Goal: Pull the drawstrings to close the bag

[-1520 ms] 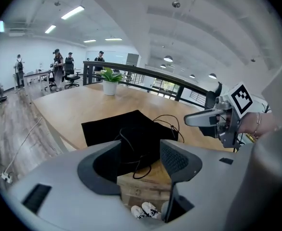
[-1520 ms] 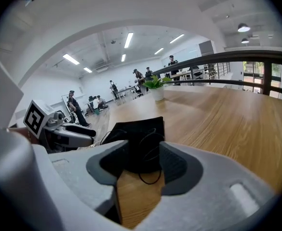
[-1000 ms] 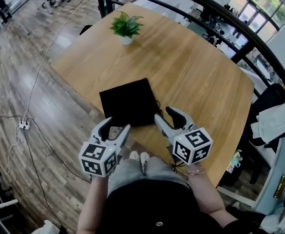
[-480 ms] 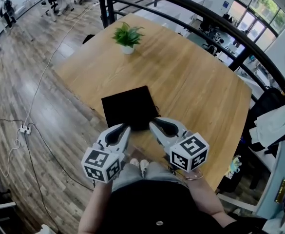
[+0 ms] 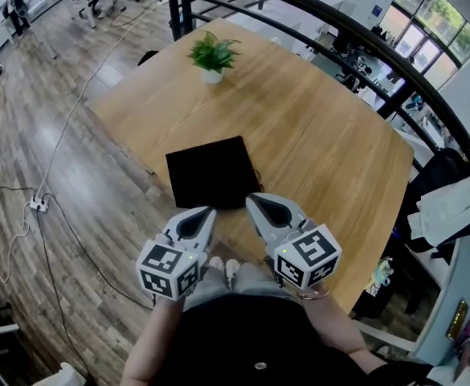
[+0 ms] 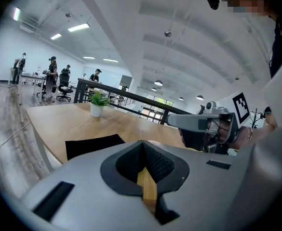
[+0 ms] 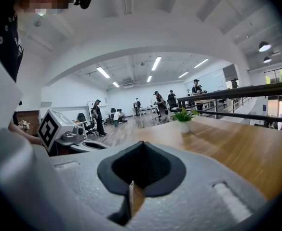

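Both left gripper (image 5: 207, 212) and right gripper (image 5: 251, 200) jaws just clenched empty, near black bag (image 5: 210, 171).

Head view:
- Light wooden table (image 5: 323, 127) fills the centre, set at an angle.
- Small potted plant (image 5: 212, 57) in a white pot stands near the table's far corner, upper centre.
- Black railing (image 5: 355, 30) curves behind the table, from top centre to the right edge.
- Plank floor (image 5: 82, 240) on the left.
- White cable (image 5: 64, 127) trails down the floor to a power strip (image 5: 37, 206) at left.
- White garment (image 5: 451, 203) draped at the right edge.
- Windows (image 5: 439, 10) in the upper right corner.

Left gripper view:
- Several people (image 6: 51, 73) and office chairs stand far off at left.
- Strip lights (image 6: 78, 27) on the white ceiling, upper left.
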The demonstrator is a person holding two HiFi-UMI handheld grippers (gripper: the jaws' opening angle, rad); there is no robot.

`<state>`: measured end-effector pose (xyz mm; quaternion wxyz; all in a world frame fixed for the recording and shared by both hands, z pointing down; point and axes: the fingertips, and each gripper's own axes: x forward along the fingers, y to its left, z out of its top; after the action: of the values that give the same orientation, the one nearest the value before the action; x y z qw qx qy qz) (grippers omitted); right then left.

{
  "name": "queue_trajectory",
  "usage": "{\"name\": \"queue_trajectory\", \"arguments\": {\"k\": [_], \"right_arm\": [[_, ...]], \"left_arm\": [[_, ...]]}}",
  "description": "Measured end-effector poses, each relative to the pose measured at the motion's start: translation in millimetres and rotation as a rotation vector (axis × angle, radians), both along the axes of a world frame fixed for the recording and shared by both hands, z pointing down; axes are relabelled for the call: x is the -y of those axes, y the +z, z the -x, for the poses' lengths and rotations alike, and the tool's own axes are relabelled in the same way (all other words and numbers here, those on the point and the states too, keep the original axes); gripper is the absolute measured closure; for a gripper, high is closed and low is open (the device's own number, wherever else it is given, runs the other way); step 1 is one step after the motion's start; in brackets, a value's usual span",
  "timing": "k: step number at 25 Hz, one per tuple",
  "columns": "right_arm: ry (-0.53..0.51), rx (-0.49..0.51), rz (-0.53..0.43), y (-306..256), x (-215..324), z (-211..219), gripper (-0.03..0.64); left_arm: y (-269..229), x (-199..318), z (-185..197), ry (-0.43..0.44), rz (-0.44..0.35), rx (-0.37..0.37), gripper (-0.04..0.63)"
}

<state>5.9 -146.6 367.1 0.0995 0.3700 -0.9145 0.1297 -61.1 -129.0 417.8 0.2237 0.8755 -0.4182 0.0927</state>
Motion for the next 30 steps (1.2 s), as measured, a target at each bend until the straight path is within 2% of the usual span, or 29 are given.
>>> {"name": "queue_trajectory", "arguments": {"k": [7,30], "right_arm": [[0.037,-0.004,-0.037,-4,-1,-8,0.618],[0.041,-0.046,-0.001,18,-10,-8,0.62]], "left_arm": [[6,-7,-4,0.011,0.027,-0.003,0.578],[10,-12,0,-0.012,0.021,-0.007,0.58]]}}
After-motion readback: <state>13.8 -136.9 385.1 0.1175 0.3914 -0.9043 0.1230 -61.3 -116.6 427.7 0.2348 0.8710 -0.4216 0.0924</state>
